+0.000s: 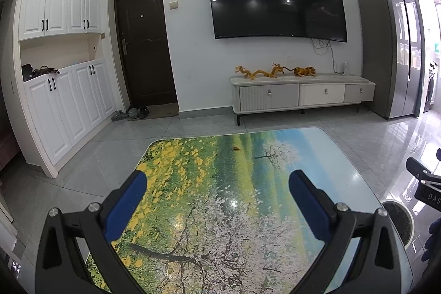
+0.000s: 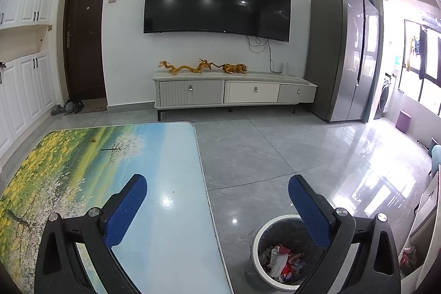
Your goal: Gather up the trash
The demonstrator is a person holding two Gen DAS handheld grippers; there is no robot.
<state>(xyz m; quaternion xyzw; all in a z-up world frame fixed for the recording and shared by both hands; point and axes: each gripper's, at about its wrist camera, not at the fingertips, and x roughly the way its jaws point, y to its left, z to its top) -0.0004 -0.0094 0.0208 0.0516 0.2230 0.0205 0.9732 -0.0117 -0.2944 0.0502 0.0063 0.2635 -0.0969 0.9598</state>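
Both grippers, left gripper (image 1: 217,192) and right gripper (image 2: 217,194), spread wide and holding nothing above the near end of the table (image 1: 325,145). One small brown scrap (image 1: 236,148) far out on the tabletop, well apart from both; bin (image 2: 257,236) on the floor right of the table, already part full of wrappers. Probably light, thin and crushable, lying flat on a glossy top, so best pinched low across its middle, with a chance of sliding.

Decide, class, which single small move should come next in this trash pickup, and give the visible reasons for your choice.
Probably reach the left gripper forward toward the small brown scrap near the far edge of the table. It looks like the only loose bit left there, both grippers show open, empty jaws, and the right gripper sits over the table's edge beside the bin, which already holds wrappers.
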